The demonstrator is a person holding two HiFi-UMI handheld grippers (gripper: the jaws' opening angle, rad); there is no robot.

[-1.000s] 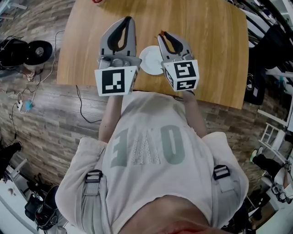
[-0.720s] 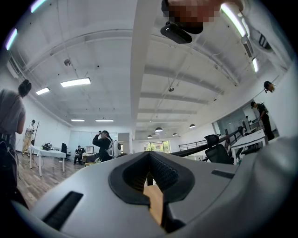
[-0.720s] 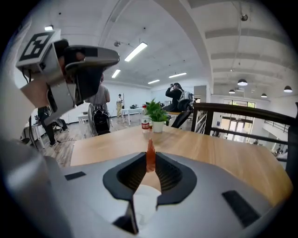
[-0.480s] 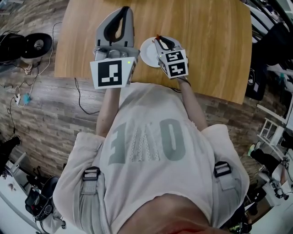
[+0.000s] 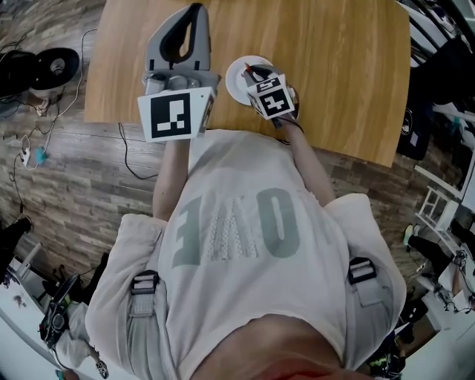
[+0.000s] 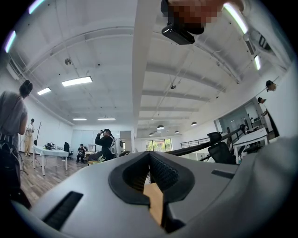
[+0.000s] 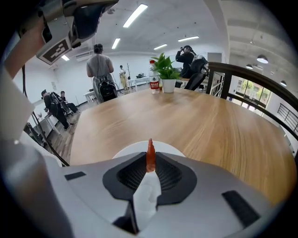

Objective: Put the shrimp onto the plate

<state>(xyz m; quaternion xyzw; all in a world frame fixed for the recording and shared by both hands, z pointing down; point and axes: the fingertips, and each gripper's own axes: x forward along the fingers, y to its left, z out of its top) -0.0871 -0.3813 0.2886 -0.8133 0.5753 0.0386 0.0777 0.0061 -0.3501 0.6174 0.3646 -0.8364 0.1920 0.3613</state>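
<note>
The right tool (image 7: pixel 150 163) pinches the small orange-red shrimp (image 7: pixel 150 155) and tilts down just over the round white plate (image 7: pixel 125 151) on the wooden table (image 7: pixel 200 125), apparently to set it there. The left tool (image 6: pixel 149 157), pressed together and empty, hangs aside, out of the way.

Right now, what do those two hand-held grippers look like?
The left gripper and right gripper are grey wedge-shaped shells with black ribbed lining; each carries a white cube with black square markers. The person wears a pale short-sleeved T-shirt.
</note>
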